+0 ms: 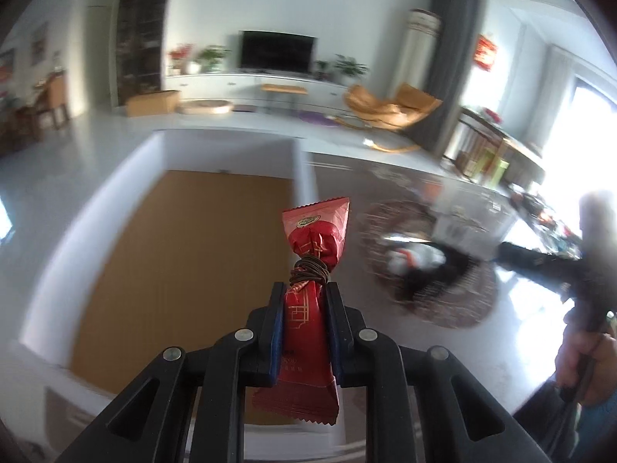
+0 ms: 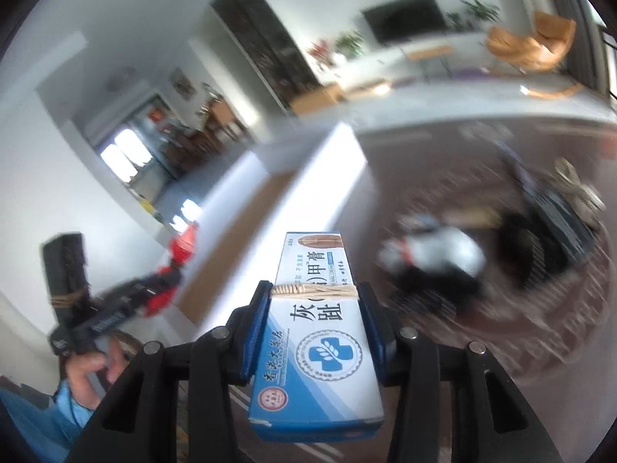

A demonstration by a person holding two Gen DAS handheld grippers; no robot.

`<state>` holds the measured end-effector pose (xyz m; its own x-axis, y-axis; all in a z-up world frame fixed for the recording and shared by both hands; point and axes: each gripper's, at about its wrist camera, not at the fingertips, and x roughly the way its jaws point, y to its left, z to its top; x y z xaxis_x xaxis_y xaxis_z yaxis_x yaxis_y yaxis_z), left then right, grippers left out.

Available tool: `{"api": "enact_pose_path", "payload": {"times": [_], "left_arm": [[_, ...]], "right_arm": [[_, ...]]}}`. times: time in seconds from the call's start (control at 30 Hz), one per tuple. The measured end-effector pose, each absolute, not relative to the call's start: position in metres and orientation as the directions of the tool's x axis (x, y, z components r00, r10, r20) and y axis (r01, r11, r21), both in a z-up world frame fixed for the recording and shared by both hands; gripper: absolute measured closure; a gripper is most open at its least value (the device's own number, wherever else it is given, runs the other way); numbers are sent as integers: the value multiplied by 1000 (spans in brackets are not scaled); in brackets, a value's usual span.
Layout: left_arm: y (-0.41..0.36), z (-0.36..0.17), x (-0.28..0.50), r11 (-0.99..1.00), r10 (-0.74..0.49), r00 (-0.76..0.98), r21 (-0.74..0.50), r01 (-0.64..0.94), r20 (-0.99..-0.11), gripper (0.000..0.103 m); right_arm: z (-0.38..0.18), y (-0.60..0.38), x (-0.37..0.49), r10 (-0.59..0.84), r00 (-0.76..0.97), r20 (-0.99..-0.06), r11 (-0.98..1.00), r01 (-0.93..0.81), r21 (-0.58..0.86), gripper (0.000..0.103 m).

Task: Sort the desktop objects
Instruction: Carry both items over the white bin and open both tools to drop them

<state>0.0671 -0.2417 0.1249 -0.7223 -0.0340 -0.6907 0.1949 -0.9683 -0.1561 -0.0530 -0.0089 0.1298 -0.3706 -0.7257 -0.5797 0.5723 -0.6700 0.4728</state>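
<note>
Toward three o'clock of the left wrist view, the round patterned mat (image 1: 428, 262) and the black-and-white things lying on it are smeared by motion blur, so what they are cannot be told; the right hand-held gripper (image 1: 435, 250) reaching across there is a dark streak, its fingers lost in the blur. At the centre of that view the left hand-held gripper (image 1: 304, 301) is clamped on a red snack packet (image 1: 314, 254), a glossy foil wrapper with gold line patterns, a serrated end and a gold oval mark near its far end; a dark band (image 1: 310, 272) is wound around its waist just beyond the fingertips. The packet hangs above the white-walled box (image 1: 115, 200) with a tan floor, at about eleven o'clock of the mat. From the right wrist camera, the right hand-held gripper (image 2: 314, 293) pinches a blue-and-white ointment carton (image 2: 318, 332) printed with large Chinese characters and a blue cross seal, a tan rubber band (image 2: 314, 290) across it at the fingertips; its near end is partly cut off by the gripper body. The desk (image 2: 482, 347) beneath is blurred.
</note>
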Motion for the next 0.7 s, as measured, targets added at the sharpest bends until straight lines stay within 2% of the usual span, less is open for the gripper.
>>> {"api": "enact_pose_path", "payload": {"times": [0.13,0.23,0.27,0.3,0.37,0.43,0.47,0.5,0.6,0.7], "left_arm": [[-305,101,65,-935,-113,-640,-137,328,-760,84],[-333,65,53,-922,-176,-520,-46,385,-836,81],[-337,54,51,-920,-197,-492,-14,392,-848,80],[-341,48,50,-918,-215,-479,10,395,-851,77],[-340,37,43,-915,-258,-450,66,399,-855,60],[-332,34,37,-917,-305,-454,129,377,-837,15],[-328,33,37,-913,-337,-458,166,372,-823,3],[-324,32,36,-907,-368,-455,205,368,-811,0],[-318,31,33,-893,-422,-432,282,352,-797,0],[-321,31,40,-901,-410,-432,283,328,-804,0]], "right_arm": [[142,-111,-39,-795,-311,-521,-573,669,474,58],[123,-203,-24,-764,-264,-589,-551,743,381,57],[113,-220,-22,-742,-260,-619,-555,756,347,53],[101,-240,-18,-701,-265,-662,-565,773,289,39],[76,-267,-11,-624,-301,-721,-573,803,161,28],[58,-274,-8,-577,-302,-759,-572,813,112,27],[57,-274,-2,-582,-332,-743,-559,826,69,27],[56,-274,2,-573,-347,-743,-552,833,37,26],[50,-275,3,-556,-367,-745,-533,846,-18,26],[48,-271,4,-562,-379,-736,-532,847,-30,26]]}}
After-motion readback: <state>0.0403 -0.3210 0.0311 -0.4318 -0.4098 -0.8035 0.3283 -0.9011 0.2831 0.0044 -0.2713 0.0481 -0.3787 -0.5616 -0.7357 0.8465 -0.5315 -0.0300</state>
